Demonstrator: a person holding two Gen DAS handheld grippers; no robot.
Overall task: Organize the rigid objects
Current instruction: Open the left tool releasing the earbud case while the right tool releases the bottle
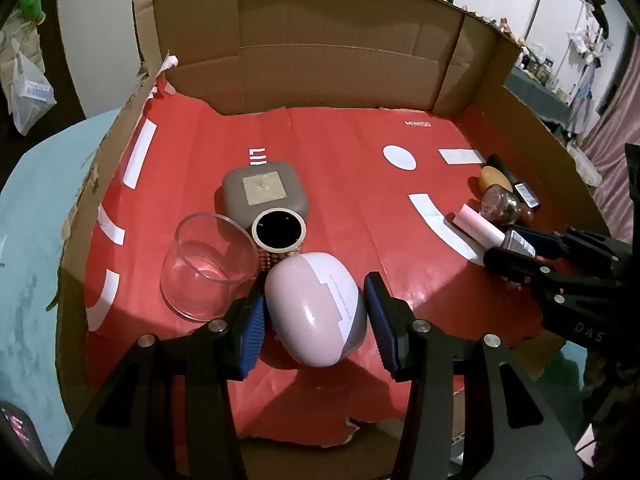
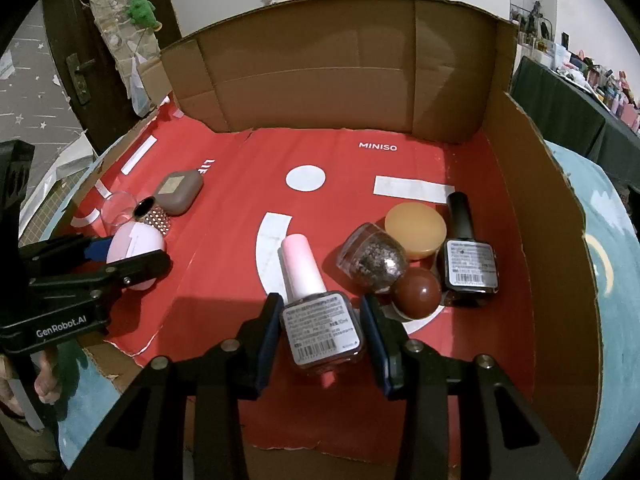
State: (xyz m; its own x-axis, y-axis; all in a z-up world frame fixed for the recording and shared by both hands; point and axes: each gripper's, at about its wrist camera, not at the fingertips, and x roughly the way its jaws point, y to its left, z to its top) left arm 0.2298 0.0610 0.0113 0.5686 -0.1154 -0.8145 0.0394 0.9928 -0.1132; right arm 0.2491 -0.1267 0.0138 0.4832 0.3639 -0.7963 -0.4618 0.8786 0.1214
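Grippers both spread: left (image 1: 316, 316) straddles egg (image 1: 316, 312), right (image 2: 322, 332) straddles bottle (image 2: 320, 320); mat (image 2: 224, 248) centre between lies bare.

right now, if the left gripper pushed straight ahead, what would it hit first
The pink egg-shaped case already between its fingers; beyond that, probably the studded jar with the black lid, though depth is unclear.

Both tools are matte black plastic frames with round silver screw heads at the joints and ribbed blue pads on the fingers. The left tool (image 1: 316, 320) has "GenRobot.AI" in white on its side, and the right tool (image 2: 322, 336) shows white "DAS" lettering on its body.
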